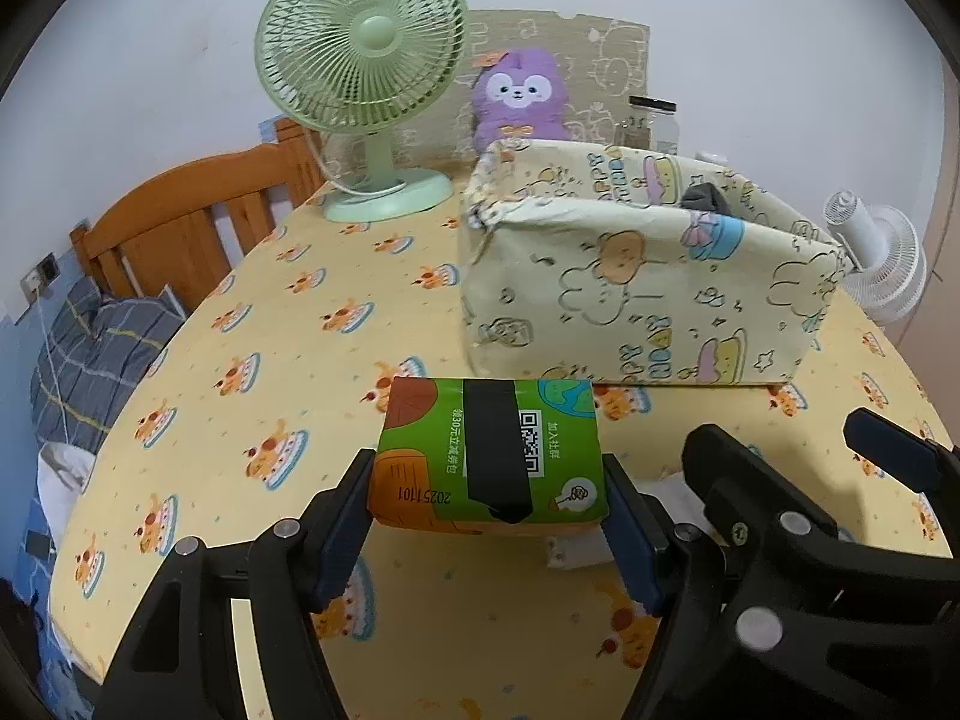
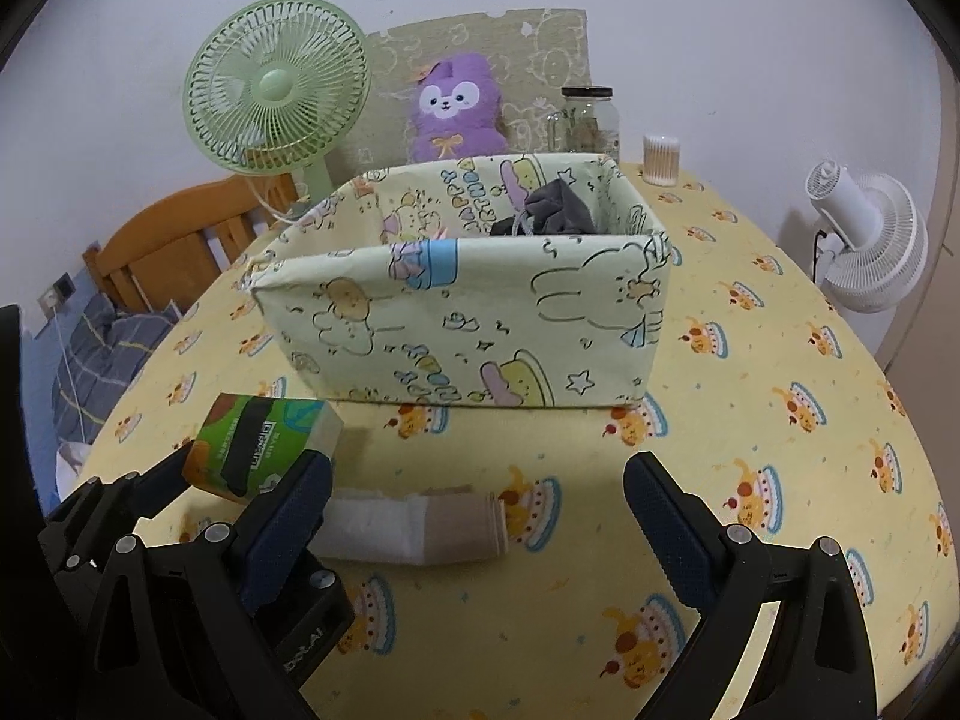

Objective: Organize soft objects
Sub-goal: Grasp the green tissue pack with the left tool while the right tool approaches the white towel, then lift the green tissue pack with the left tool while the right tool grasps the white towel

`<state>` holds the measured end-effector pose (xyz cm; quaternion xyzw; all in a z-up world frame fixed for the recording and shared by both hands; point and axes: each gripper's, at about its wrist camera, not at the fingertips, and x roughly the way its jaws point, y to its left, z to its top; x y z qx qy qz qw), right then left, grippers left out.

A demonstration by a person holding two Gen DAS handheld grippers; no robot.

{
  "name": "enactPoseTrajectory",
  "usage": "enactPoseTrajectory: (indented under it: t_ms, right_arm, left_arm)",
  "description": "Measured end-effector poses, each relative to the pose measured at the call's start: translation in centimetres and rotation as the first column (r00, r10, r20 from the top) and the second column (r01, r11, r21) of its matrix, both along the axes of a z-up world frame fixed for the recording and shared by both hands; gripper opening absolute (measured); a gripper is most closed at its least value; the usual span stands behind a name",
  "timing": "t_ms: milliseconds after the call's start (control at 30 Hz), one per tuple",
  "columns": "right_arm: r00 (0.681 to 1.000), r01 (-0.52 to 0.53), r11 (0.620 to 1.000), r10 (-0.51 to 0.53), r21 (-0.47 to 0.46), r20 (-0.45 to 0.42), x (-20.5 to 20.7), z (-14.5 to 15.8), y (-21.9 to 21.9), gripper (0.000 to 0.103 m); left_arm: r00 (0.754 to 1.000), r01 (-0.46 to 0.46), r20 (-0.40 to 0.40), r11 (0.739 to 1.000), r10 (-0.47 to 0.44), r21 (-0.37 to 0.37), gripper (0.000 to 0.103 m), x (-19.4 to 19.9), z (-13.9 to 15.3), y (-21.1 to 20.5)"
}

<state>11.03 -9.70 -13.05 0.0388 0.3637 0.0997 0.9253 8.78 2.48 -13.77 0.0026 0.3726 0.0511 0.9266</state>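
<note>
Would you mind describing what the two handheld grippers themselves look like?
Both look alike. The left gripper has a black plastic frame with triangular cut-outs, round silver bolt heads and flat dark-blue textured pads. The right gripper matches, its blue pads finely dotted. Pale lettering on the black body below is unreadable. No cables or sleeves show.

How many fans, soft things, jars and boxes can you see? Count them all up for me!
Fans: 2, green fan, white fan
Soft things: 4, tissue pack, purple plush, rolled cloth, grey cloth
Jars and pots: 2, glass jar, cotton swab pot
Fabric boxes: 1, fabric box
Total: 9
</note>
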Motion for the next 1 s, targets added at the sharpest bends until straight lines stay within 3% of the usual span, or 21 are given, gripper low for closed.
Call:
enactPoseTrajectory:
  t_ms: [333,500,800,867,1000]
  right_arm:
    - [0.999,-0.023,0.999,0.021,-0.045,-0.042,0.6,-1.3,1.4,0.09]
    - [0.997,-0.037,0.998,0.034,-0.045,-0.069,1.3,-2.0,2.0,0.08]
    - [0.994,-0.063,0.998,0.062,-0.009,-0.089,1.9,-2.5,2.7,0.045]
    - [0.995,-0.057,0.998,0.055,-0.021,-0.083,1.9,-2.5,2.7,0.03]
    - [0.996,-0.044,0.999,0.042,-0.026,-0.073,1.7,-2.2,2.4,0.022]
  left_arm:
    - [1.0,-0.014,-0.025,1.0,0.014,0.005,0.073,-0.1,-1.3,0.9]
    - [0.999,-0.014,-0.04,1.0,0.014,0.008,0.073,0.4,-1.8,1.0]
    - [0.998,-0.011,-0.054,1.0,0.012,0.022,0.072,0.8,-1.9,0.8]
    - [0.998,-0.012,-0.054,1.0,0.013,0.025,0.072,0.8,-1.9,0.6]
    - [0.998,-0.004,-0.057,1.0,0.005,0.019,0.072,0.7,-1.8,0.3]
